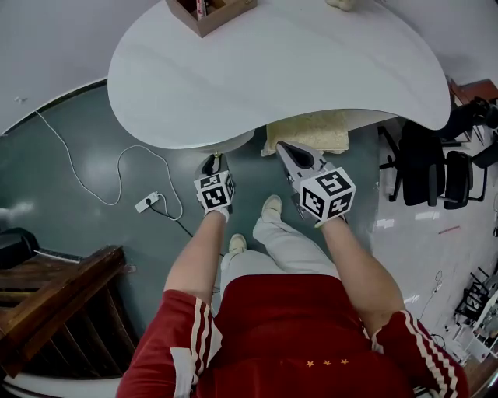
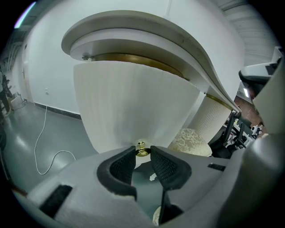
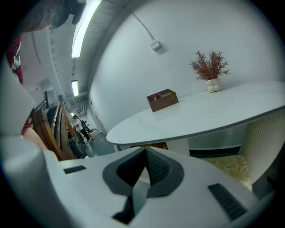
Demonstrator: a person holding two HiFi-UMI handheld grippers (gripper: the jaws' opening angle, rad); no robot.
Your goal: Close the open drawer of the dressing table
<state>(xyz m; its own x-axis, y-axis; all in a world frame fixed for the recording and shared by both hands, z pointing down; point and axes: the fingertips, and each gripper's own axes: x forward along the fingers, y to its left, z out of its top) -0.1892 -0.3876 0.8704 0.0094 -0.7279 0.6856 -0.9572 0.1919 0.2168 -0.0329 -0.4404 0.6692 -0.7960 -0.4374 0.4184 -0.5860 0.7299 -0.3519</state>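
The white dressing table (image 1: 311, 62) has a curved, ribbed drawer (image 2: 133, 102) under its top. The drawer stands a little out, and a brown gap shows above its front. In the head view the drawer front (image 1: 230, 144) pokes out past the table edge. My left gripper (image 2: 142, 152) points at it, with its tips closed on the small brass knob (image 2: 141, 148), one pad on either side. From above, the left gripper (image 1: 213, 161) sits right under that edge. My right gripper (image 1: 289, 149) hovers beside it near the stool, and its jaws (image 3: 145, 153) meet with nothing between them.
A cream cushioned stool (image 1: 307, 130) is tucked under the table to the right of the drawer. A wooden box (image 1: 208, 12) and a small vase (image 3: 213, 84) stand on the top. A power strip (image 1: 148, 202) with cables lies on the floor at left, dark wooden furniture (image 1: 54, 311) at lower left, black chairs (image 1: 436, 163) at right.
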